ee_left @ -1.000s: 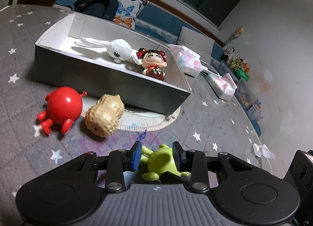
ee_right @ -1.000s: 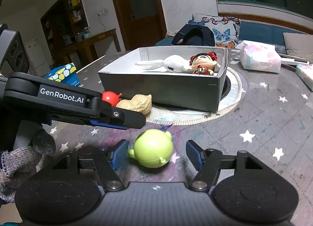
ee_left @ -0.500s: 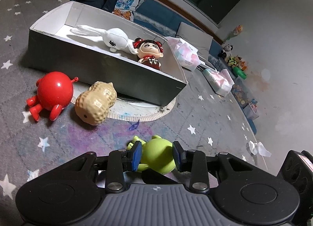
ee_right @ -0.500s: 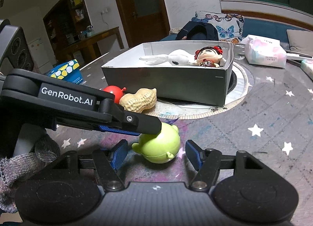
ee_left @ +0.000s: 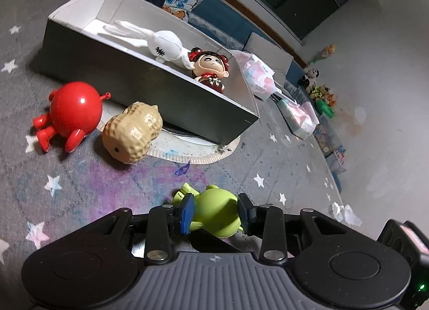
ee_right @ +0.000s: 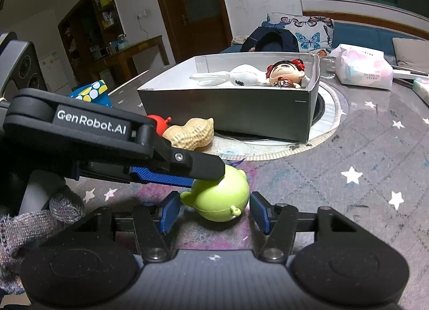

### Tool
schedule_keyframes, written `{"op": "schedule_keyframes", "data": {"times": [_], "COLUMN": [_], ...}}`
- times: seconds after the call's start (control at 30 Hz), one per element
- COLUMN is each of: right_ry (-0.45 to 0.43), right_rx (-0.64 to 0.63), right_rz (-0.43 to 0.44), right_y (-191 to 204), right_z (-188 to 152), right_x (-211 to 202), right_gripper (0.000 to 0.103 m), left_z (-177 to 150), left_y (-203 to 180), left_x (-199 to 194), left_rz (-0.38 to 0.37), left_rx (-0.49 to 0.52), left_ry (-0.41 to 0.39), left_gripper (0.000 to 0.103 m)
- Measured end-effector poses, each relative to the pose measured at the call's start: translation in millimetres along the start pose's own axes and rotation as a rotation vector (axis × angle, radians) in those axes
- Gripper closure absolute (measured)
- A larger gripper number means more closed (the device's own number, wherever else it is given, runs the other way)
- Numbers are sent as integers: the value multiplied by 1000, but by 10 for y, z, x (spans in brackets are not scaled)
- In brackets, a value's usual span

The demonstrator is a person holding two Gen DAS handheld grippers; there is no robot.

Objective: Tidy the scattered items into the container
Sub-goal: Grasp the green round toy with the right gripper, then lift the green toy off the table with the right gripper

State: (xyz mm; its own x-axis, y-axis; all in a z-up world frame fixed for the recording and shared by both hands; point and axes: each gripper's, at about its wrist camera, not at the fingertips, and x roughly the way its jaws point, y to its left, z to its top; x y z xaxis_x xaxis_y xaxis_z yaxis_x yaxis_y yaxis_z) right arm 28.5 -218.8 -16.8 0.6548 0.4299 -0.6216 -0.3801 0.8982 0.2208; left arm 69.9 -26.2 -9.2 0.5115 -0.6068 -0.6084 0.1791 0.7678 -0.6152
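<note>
Left gripper (ee_left: 214, 209) low over the starred cloth, jaws clamped on the green toy (ee_left: 217, 212); right gripper (ee_right: 214, 209) level beside it, jaws apart (toy between, untouched); grey box (ee_left: 150, 87) beyond.

Red toy (ee_right: 158, 123) mostly hidden behind left gripper (ee_right: 187, 173); shelf contents blurred.
</note>
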Motion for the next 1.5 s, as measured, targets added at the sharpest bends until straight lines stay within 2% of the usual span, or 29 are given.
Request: {"op": "schedule_keyframes", "data": {"times": [0.6, 1.1, 1.33, 1.5], "right_ry": [5, 4, 3, 2], "right_rx": [-19, -36, -34, -35], "right_rz": [-8, -14, -15, -17], "right_y": [15, 24, 27, 22], "right_z": [2, -9, -7, -11], "right_x": [40, 45, 48, 41], "right_gripper": [46, 46, 46, 46], "left_z": [16, -1, -19, -29], "left_y": [96, 116, 134, 136], "left_x": [36, 33, 33, 24], "left_rz": [-31, -36, -34, -38], "left_rx": [-79, -92, -109, -100], "left_ry": [23, 24, 25, 18], "left_gripper": [61, 61, 55, 56]}}
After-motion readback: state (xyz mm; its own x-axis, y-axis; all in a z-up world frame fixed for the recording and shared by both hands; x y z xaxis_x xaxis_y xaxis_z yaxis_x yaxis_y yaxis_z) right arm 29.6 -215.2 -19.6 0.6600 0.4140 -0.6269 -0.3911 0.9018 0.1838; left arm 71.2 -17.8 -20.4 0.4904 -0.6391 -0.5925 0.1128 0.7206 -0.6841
